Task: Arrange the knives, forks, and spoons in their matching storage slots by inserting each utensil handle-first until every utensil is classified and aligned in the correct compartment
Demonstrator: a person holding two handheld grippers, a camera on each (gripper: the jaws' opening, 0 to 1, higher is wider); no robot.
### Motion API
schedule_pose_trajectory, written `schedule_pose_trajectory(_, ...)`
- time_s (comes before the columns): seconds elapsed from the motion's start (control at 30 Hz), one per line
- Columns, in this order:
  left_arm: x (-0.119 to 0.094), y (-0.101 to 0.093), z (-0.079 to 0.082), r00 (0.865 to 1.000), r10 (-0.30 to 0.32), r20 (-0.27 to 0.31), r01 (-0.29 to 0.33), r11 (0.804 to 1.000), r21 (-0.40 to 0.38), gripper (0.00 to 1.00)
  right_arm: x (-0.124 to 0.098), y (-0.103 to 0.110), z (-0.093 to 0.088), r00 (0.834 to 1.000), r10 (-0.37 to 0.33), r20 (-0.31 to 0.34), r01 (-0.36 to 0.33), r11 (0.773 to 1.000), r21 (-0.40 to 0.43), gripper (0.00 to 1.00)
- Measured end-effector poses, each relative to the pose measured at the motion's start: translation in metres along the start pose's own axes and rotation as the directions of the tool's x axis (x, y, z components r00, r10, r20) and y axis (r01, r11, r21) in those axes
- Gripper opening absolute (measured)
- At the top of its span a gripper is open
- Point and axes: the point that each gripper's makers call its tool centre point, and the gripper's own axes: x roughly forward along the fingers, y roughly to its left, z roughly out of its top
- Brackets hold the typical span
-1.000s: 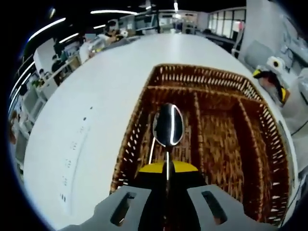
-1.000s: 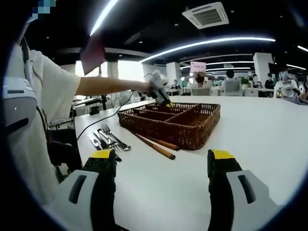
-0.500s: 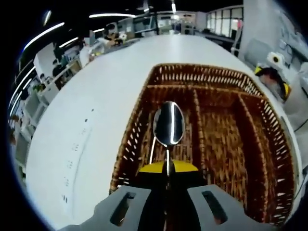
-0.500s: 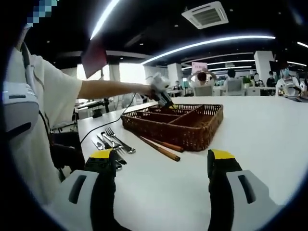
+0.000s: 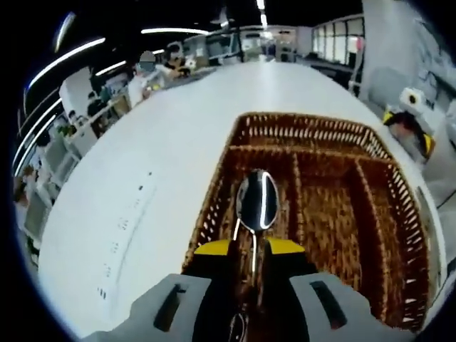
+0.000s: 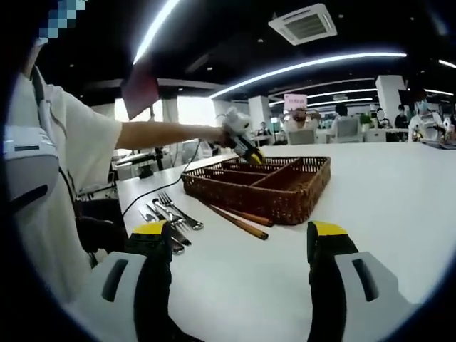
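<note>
Broadly, the white table [image 6: 370, 214] carries everything, and the brown wicker tray [image 6: 260, 187] with its long compartments is the landmark on it. From the left gripper view, the tray [image 5: 320, 206] lies directly ahead of the jaws, its dividers running away from the camera, with bare table [image 5: 142, 185] to its left side.

Over the tray's near-left corner, as the right gripper view shows it, the left hand-held gripper [image 6: 242, 144] hangs at the end of the person's outstretched arm [image 6: 164, 132], tilted down toward the compartments. In its own view this left hand-held gripper [image 5: 249, 251] has its yellow-tipped jaws drawn narrow around the handle of a spoon [image 5: 257, 203]; the shiny bowl points forward and sits above the tray's leftmost long compartment. Whether the spoon touches the wicker cannot be told.

The right hand-held gripper [image 6: 241, 239] is low over the table, well short of the tray, its jaws spread wide and holding nothing.

Just in front of the tray's near long wall lie brown chopsticks [image 6: 239, 221], flat on the table. Farther out from that same wall, toward the person, a loose cluster of forks [image 6: 174, 211] and other metal cutlery rests on the table
</note>
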Motion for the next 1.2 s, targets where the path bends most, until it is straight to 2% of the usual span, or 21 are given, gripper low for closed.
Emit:
schedule_pose_trajectory(0.17, -0.003, -0.003, 0.004, 1.0, 0.01, 0.023, -0.01, 1.0, -0.017, 0.24, 0.0, 0.001, 0.001, 1.0, 0.005, 0.008, -0.005, 1.0, 0.006, 0.81)
schedule_pose_trajectory(0.27, -0.004, -0.005, 0.007, 0.998, 0.018, 0.057, -0.014, 0.997, -0.071, 0.3, 0.0, 0.003, 0.0, 1.0, 0.009, 0.008, -0.009, 1.0, 0.003, 0.81)
schedule_pose_trajectory(0.43, -0.009, -0.008, 0.008, 0.997, 0.051, 0.059, -0.048, 0.998, -0.043, 0.35, -0.002, 0.005, -0.001, 1.0, 0.013, 0.01, -0.013, 1.0, 0.006, 0.81)
schedule_pose_trajectory(0.5, -0.012, -0.005, 0.015, 0.992, 0.076, 0.096, -0.073, 0.997, -0.04, 0.4, -0.003, 0.007, -0.002, 1.0, 0.01, 0.003, -0.01, 1.0, -0.008, 0.81)
schedule_pose_trajectory(0.53, -0.014, -0.007, 0.022, 0.988, 0.081, 0.135, -0.073, 0.995, -0.066, 0.44, -0.004, 0.008, -0.001, 1.0, 0.011, 0.002, -0.011, 1.0, -0.011, 0.81)
schedule_pose_trajectory(0.6, -0.017, -0.01, 0.024, 0.988, 0.078, 0.132, -0.067, 0.994, -0.083, 0.51, -0.005, 0.009, 0.001, 1.0, 0.018, 0.012, -0.018, 1.0, -0.006, 0.81)
schedule_pose_trajectory(0.77, -0.024, -0.011, 0.028, 0.982, 0.13, 0.138, -0.124, 0.991, -0.055, 0.6, -0.007, 0.014, 0.006, 0.999, 0.024, 0.025, -0.024, 1.0, -0.017, 0.81)
schedule_pose_trajectory(0.87, -0.029, -0.015, 0.032, 0.979, 0.138, 0.152, -0.131, 0.99, -0.059, 0.63, -0.01, 0.017, 0.007, 0.999, 0.029, 0.029, -0.029, 0.999, -0.016, 0.81)
schedule_pose_trajectory(1.03, -0.037, -0.019, 0.042, 0.964, 0.173, 0.202, -0.16, 0.984, -0.081, 0.85, -0.014, 0.022, 0.011, 0.999, 0.032, 0.04, -0.031, 0.999, -0.017, 0.81)
schedule_pose_trajectory(1.2, -0.045, -0.024, 0.045, 0.952, 0.208, 0.225, -0.197, 0.978, -0.072, 1.0, -0.016, 0.026, 0.013, 0.998, 0.037, 0.047, -0.036, 0.999, -0.023, 0.81)
